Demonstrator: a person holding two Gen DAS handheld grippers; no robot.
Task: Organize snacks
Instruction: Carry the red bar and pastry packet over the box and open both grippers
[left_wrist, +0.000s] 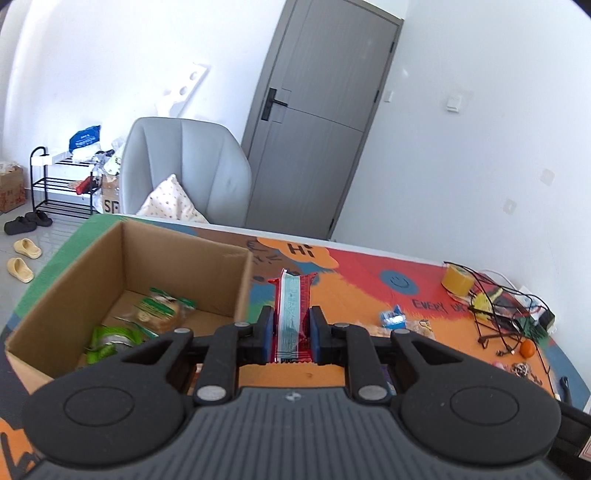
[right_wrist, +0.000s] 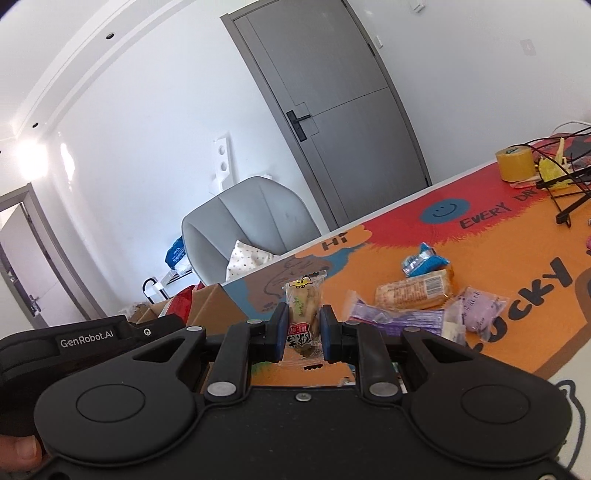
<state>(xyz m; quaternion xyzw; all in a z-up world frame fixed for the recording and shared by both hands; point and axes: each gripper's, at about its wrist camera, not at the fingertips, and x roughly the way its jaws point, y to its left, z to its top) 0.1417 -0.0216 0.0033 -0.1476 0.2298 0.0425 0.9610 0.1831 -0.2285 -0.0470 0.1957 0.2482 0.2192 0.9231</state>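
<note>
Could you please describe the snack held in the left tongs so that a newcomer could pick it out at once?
Start at the open brown cardboard box on the colourful printed table mat. Just right of its near corner, the left tongs grip a long red wrapper with a pale blue-white strip, held upright. The packets in the box are green.

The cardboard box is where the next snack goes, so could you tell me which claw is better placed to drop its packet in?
Left. The left claw holds the red packet just beside the cardboard box. The right claw holds its clear packet farther off.
</note>
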